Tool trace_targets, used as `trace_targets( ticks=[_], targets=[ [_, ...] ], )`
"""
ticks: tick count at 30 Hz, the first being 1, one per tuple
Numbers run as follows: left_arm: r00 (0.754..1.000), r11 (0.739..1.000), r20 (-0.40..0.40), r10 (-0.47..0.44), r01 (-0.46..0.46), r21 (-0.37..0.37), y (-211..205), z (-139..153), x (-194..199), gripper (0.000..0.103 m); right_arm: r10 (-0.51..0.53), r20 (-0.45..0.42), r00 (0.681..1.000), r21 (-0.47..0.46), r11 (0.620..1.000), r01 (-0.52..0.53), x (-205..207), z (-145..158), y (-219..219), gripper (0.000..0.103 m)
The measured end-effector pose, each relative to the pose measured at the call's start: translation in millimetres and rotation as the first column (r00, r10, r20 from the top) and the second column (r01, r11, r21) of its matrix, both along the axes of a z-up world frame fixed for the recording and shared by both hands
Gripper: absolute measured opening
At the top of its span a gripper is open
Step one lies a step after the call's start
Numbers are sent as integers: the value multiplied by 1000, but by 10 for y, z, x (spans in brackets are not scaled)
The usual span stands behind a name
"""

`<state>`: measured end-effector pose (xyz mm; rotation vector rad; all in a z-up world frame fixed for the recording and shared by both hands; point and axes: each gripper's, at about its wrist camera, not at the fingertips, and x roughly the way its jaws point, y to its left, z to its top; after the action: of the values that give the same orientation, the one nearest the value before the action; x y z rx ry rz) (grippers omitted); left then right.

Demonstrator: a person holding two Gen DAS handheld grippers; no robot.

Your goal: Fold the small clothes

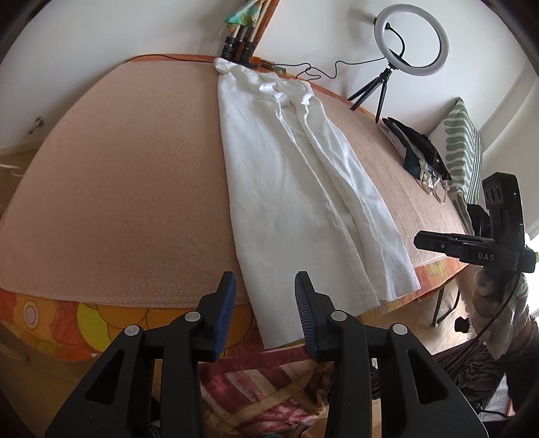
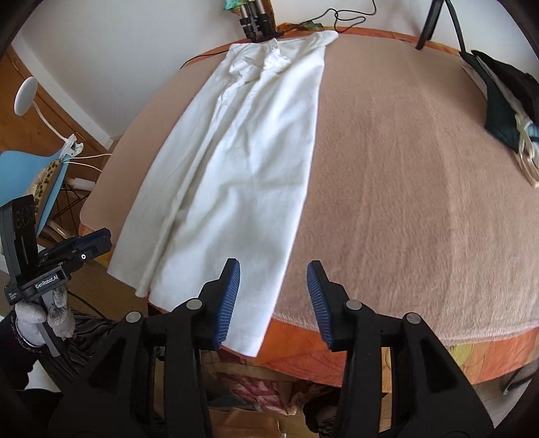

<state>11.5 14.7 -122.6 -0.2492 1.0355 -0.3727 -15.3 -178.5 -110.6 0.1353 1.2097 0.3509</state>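
Nearest our left wrist camera is the left gripper (image 1: 264, 303), its two blue-ribbed pads parted with nothing between them; the near hem of the white garment (image 1: 286, 188) hangs over the table edge just beyond and slightly right of the gap, and we cannot tell whether the right pad brushes it. In the right wrist view the right gripper (image 2: 273, 300) stands likewise open and empty, its left pad over the garment's near right corner, apart from the cloth as far as we can see.

The one white garment is folded lengthwise into a long strip and runs straight away from both grippers across the pink blanket (image 1: 118, 175) to the far edge of the table, where its crumpled top lies against a black clamp (image 2: 257, 25).

The left view alone shows a ring light (image 1: 411, 42) on a small tripod far ahead and to the right, a green striped cushion (image 1: 463, 148) further right, and a striped fabric (image 1: 266, 380) below the table edge under the fingers. It also catches the right gripper side-on at the far right. The right view alone shows a blue chair (image 2: 27, 175) and a white clip lamp (image 2: 25, 96) off to the left, and the left gripper at lower left, held in a grey-gloved hand (image 2: 43, 313).

Both views share one pile of dark clothes (image 2: 512, 101), ahead and to the right of each gripper, well apart from the white garment. We count two grippers, one garment laid out, one pile.
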Motion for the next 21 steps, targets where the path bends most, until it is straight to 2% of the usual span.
trace_targets(
  ticks=[3,4,5,6,7,8,12,14,17,21],
  targets=[
    [998,1000,-56,10,-12,-22,-3,-109,0,34,13,-42,999,27,1000,-11,-102,-162,-26,43],
    [998,999,-51,20,-22,-32,2,-105,-2,34,14,-36,999,16,1000,-13,-116,-191,-7,41],
    [998,999,-51,21,-23,-30,-4,-98,8,34,23,-15,1000,-7,1000,-24,-137,-180,21,29],
    [998,999,-53,18,-19,-29,-11,-93,23,34,42,-14,999,-14,999,-42,-140,-175,55,7],
    [998,999,-51,22,-23,-25,-15,-90,33,33,54,-30,998,9,999,-54,-138,-181,71,4],
    [999,1000,-45,28,-28,-11,-20,-83,41,33,53,-34,998,20,998,-52,-149,-181,77,4],
    [998,996,20,59,-60,60,14,-2,18,32,46,-9,999,-53,997,-47,-273,-117,60,1],
    [996,994,68,64,-70,84,4,85,11,32,46,-39,998,-14,999,-47,-315,-113,-14,1],
    [989,993,147,-1,-16,114,-175,279,12,32,74,-11,997,-5,997,-74,-364,22,-47,1],
    [959,980,242,-149,111,163,-677,525,-14,32,24,83,996,52,998,-29,-147,336,-226,4]
  ],
)
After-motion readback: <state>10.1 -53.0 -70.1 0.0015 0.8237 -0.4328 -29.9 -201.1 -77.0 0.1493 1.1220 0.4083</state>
